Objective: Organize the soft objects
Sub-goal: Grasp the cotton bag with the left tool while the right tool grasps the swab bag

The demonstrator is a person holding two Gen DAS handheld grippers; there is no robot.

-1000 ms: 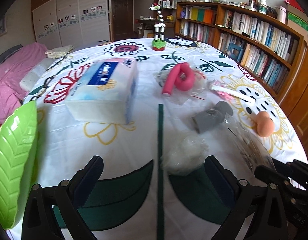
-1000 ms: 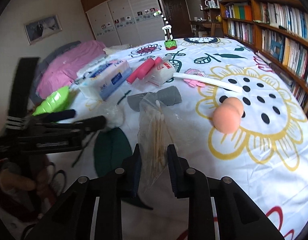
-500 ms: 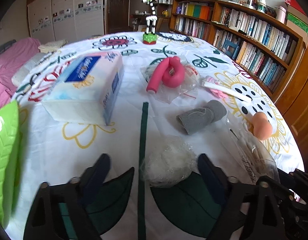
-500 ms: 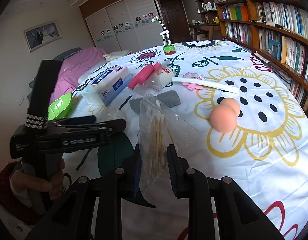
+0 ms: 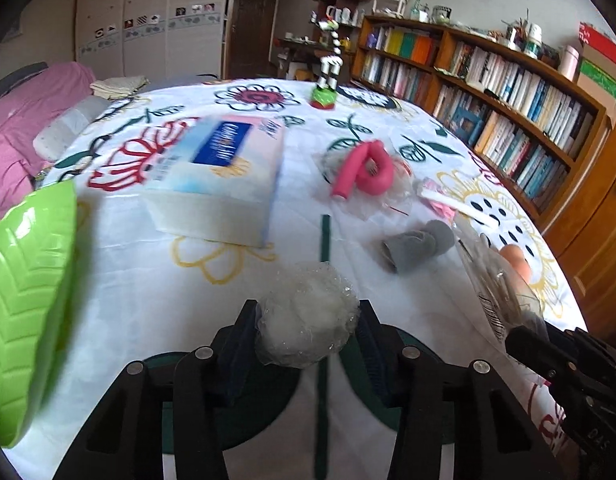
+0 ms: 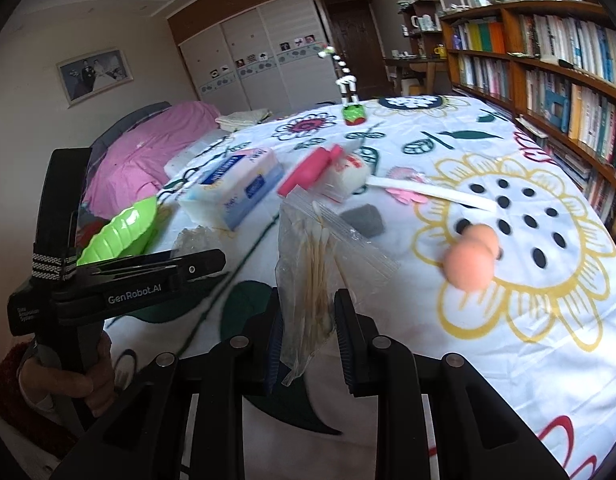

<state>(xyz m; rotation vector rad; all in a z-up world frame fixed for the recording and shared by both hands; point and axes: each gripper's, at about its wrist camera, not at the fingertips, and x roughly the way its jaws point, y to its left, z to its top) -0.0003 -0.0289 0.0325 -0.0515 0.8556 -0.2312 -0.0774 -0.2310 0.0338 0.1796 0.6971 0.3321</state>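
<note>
My left gripper (image 5: 306,330) is shut on a clear bag of white cotton (image 5: 306,316), held just above the flowered cloth; the bag also shows in the right wrist view (image 6: 196,238). My right gripper (image 6: 308,324) is shut on a clear zip bag of cotton swabs (image 6: 319,256), held upright above the cloth; this bag shows at the right in the left wrist view (image 5: 495,292). A green leaf-shaped tray (image 5: 24,292) sits at the left. A tissue pack (image 5: 216,184), a pink foam roller (image 5: 363,172), a grey roll (image 5: 415,246) and a peach sponge (image 6: 471,254) lie on the cloth.
A zebra figure (image 5: 327,80) stands at the far side. A white strip (image 6: 427,194) lies by the pink roller. Bookshelves (image 5: 507,92) run along the right. A pink quilt (image 6: 148,160) lies at the left. The left gripper body (image 6: 120,284) is close to the right one.
My left gripper moved forward and closed on the cotton bag, which has risen between its fingers. My right gripper kept hold of the swab bag and rose slightly.
</note>
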